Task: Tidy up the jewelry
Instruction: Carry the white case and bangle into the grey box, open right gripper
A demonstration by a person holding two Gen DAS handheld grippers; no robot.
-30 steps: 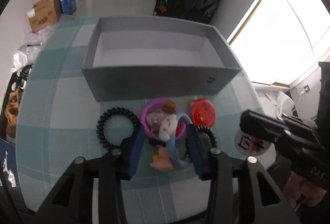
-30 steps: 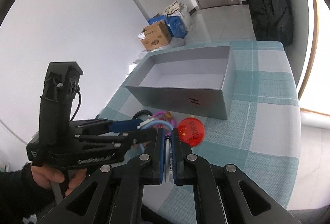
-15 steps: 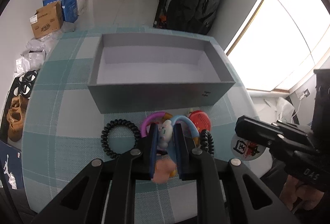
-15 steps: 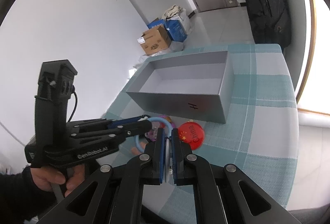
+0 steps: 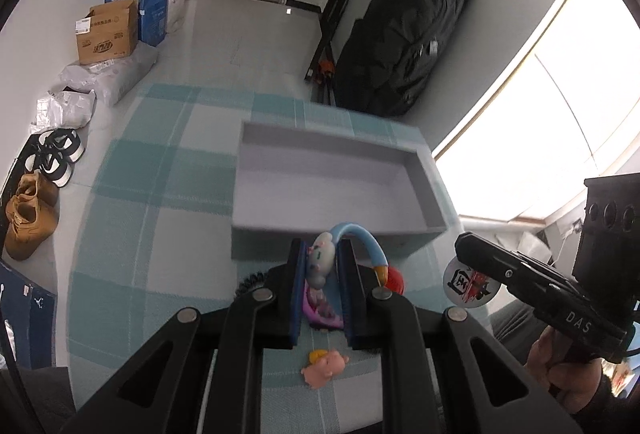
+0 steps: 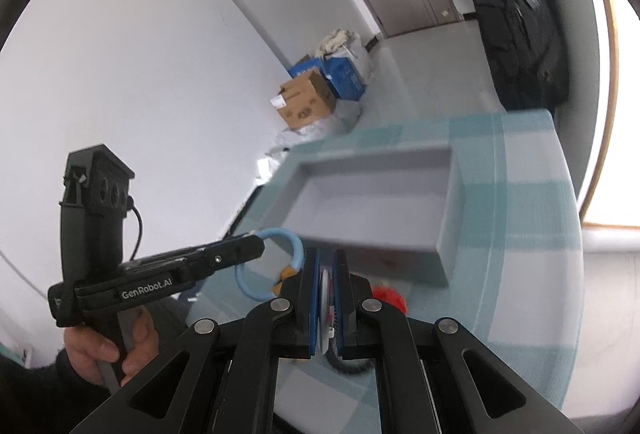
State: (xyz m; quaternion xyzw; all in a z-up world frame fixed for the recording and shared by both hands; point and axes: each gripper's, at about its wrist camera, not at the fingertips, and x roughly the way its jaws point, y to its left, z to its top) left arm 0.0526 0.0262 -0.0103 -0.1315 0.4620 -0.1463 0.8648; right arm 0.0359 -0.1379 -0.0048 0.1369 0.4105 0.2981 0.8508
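Observation:
My left gripper (image 5: 320,266) is shut on a blue bracelet (image 5: 366,240) with a white plush charm (image 5: 320,260) and holds it above the table, just before the grey box (image 5: 336,190). The bracelet also shows in the right wrist view (image 6: 294,252), hanging from the left gripper (image 6: 256,248). My right gripper (image 6: 327,274) is shut on a round white badge (image 6: 325,298), also seen in the left wrist view (image 5: 466,280). A purple bracelet (image 5: 320,310), a pink figure (image 5: 324,372), a red badge (image 5: 394,280) and a black coil hair tie (image 5: 248,280) lie on the table.
The table has a teal checked cloth (image 5: 160,218). The grey box is open on top (image 6: 380,202). A black bag (image 5: 404,46), cardboard boxes (image 5: 108,34) and shoes (image 5: 32,210) are on the floor beyond the table.
My left gripper has closed on the blue bracelet and lifted it off the table toward the box. My right gripper has risen too, still holding the badge.

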